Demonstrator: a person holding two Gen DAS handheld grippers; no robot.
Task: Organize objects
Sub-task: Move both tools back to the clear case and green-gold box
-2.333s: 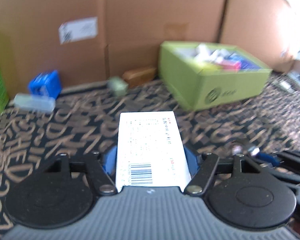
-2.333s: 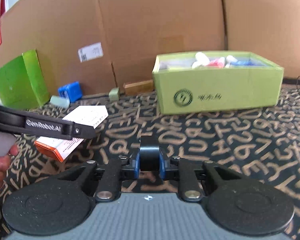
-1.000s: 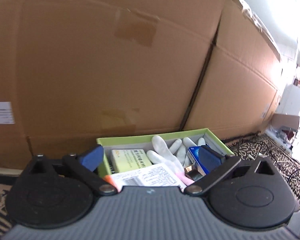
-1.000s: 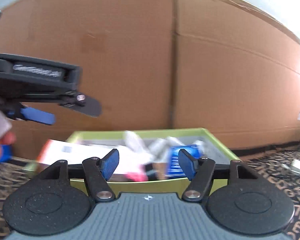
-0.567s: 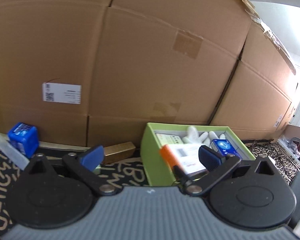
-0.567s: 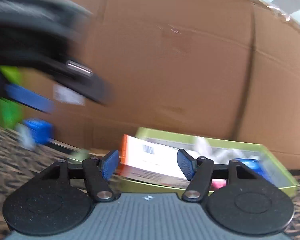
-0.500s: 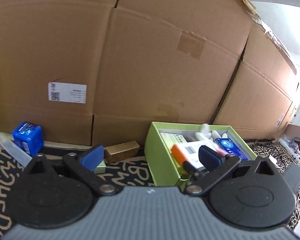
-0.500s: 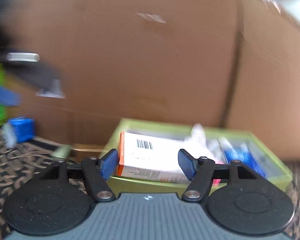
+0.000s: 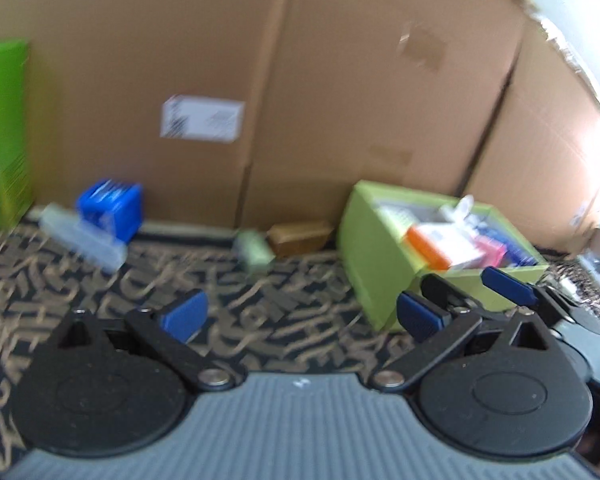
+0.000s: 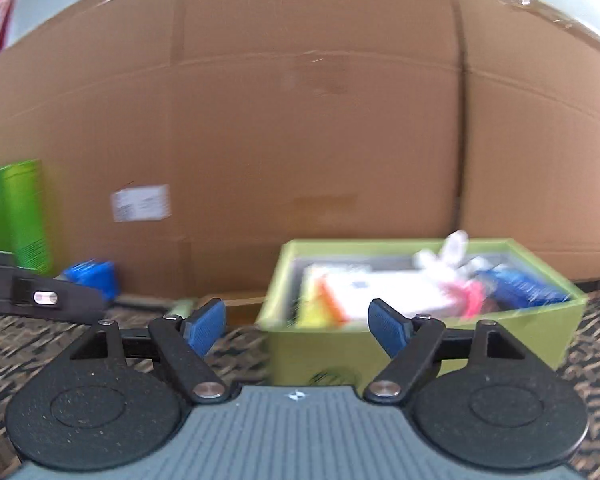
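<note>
— While both grippers hang empty, what could go wrong?
— The left gripper (image 9: 300, 316) and the right gripper (image 10: 298, 326) are spread wide, grasping nothing; the orange-and-white carton (image 10: 376, 292) lies on the heap in the green box (image 10: 420, 356), perhaps unsteadily.
— And what is hard to make out?
— Blur smears everything; the blue cube (image 9: 110, 208), clear tube (image 9: 82, 238) and gold bar (image 9: 302, 236) wait on the patterned cloth (image 9: 260, 300).

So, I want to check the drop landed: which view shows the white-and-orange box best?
The right wrist view: the white-and-orange box lies inside the green bin, nearly head-on though blurred. In the left wrist view the box appears smaller, off to the side.
</note>
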